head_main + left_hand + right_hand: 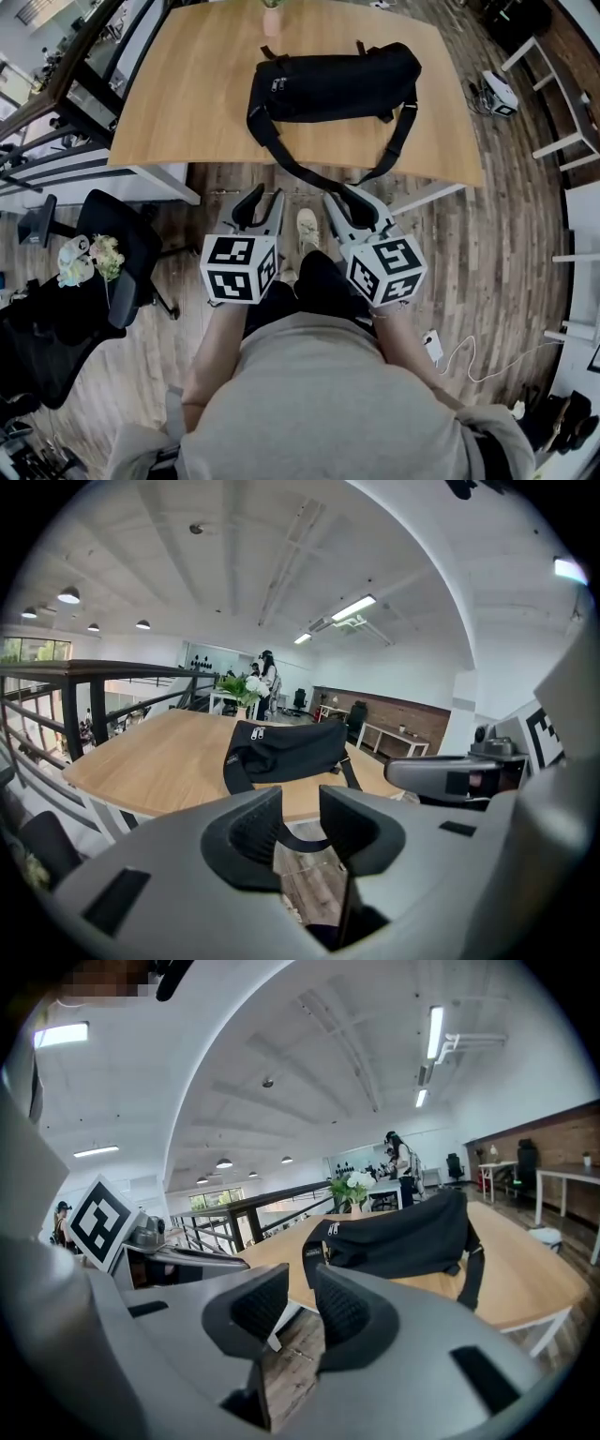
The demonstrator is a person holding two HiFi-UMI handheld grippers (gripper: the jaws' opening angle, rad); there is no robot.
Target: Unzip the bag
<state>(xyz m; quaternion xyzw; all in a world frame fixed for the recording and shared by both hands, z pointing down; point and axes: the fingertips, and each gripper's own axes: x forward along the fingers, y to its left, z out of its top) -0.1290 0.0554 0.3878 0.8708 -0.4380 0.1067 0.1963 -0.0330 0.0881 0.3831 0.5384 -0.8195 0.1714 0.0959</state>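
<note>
Both my claws hung short of the table (187, 103), over the floor. Left gripper (264, 202): jaws partly spread, nothing between them. Right gripper (346, 199): same, gapped and empty. The black bag (333, 82) lay on the tabletop ahead, well apart from both, with its zip pulls (276, 84) at its left end. Its strap (309, 173) drooped over the near edge.

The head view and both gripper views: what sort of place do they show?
Probably an open-plan office, perhaps on a mezzanine: a wooden table, a black office chair, a dark railing and long ceiling lights.
</note>
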